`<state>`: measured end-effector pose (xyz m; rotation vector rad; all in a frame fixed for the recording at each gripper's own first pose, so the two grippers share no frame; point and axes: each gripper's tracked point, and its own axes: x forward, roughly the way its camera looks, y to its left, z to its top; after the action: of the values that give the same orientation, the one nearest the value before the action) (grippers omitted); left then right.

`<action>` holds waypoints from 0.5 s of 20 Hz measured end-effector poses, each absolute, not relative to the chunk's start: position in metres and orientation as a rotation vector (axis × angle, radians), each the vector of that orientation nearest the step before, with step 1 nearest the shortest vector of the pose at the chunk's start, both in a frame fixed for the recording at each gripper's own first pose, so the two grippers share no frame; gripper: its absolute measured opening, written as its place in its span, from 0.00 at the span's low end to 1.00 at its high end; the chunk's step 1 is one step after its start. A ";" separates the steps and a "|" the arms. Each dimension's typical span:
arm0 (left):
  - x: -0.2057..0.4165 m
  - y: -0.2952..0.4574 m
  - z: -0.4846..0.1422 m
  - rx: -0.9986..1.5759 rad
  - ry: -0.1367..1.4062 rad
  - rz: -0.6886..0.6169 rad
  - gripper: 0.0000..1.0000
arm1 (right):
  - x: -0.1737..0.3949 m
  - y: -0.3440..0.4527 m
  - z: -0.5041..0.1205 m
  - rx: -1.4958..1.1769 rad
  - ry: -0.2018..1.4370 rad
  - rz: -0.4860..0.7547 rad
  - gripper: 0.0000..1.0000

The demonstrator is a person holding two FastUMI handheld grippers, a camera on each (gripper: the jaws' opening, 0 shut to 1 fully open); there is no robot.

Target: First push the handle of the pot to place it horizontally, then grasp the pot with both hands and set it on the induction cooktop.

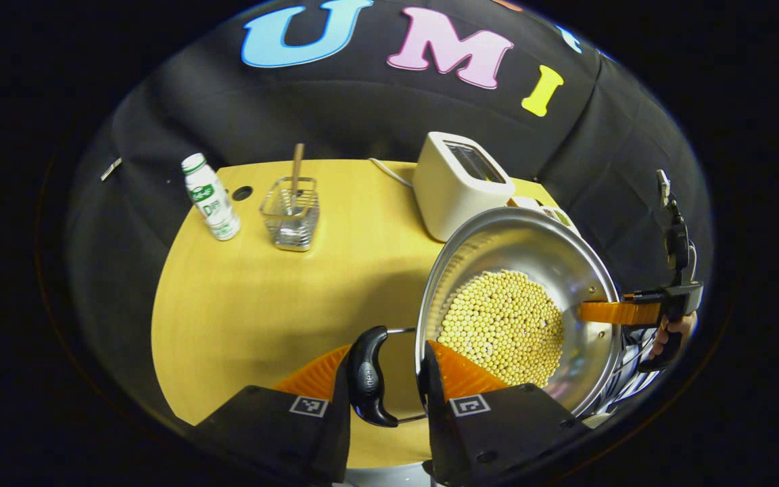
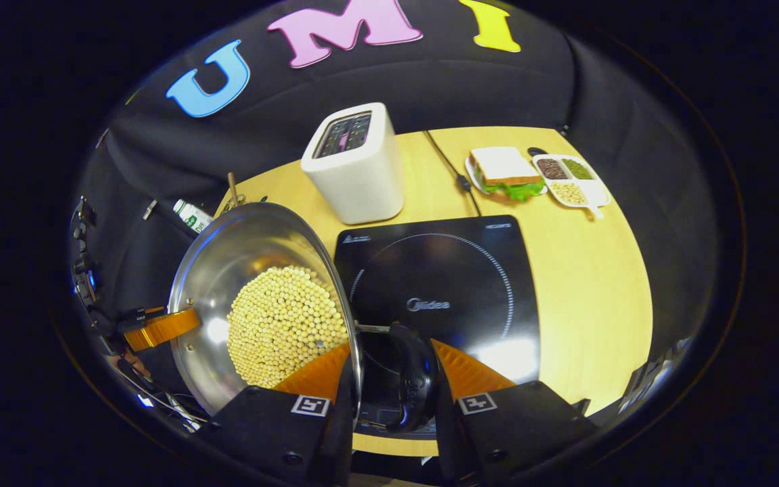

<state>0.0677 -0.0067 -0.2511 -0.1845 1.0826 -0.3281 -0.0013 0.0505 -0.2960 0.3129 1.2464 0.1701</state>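
Note:
A steel pot [image 1: 498,243] holding yellow beans [image 1: 504,325] hangs above the table between both grippers. My left gripper [image 1: 386,379] is shut on its black side handle [image 1: 368,379]: one finger is outside the handle, the other inside the rim. Across the pot, my right gripper [image 1: 623,312] holds the far rim. In the right gripper view, my right gripper [image 2: 389,375] clamps the other black handle [image 2: 413,379] the same way, and the pot [image 2: 241,264] overlaps the left edge of the black induction cooktop [image 2: 443,270]. My left gripper [image 2: 159,328] grips the far side.
A white toaster [image 2: 356,166] stands behind the cooktop, its cable [image 2: 454,169] beside it. A sandwich plate [image 2: 504,172] and a divided dish [image 2: 569,179] sit at the back right. A bottle [image 1: 210,196] and a wire basket [image 1: 290,216] stand on the table [image 1: 254,304].

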 end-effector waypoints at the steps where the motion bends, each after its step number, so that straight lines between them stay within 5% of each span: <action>1: 0.071 -0.021 -0.252 -0.184 1.085 -0.336 0.51 | 0.001 0.036 -0.298 0.312 1.239 0.160 0.53; 10: 0.095 -0.112 -0.275 -0.179 1.128 -0.353 0.50 | 0.025 -0.050 -0.343 0.322 1.216 0.100 0.54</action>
<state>0.0948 -0.1122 -0.2755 -0.1793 1.1275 -0.3530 0.0249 -0.0500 -0.3434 0.3225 1.2156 0.1003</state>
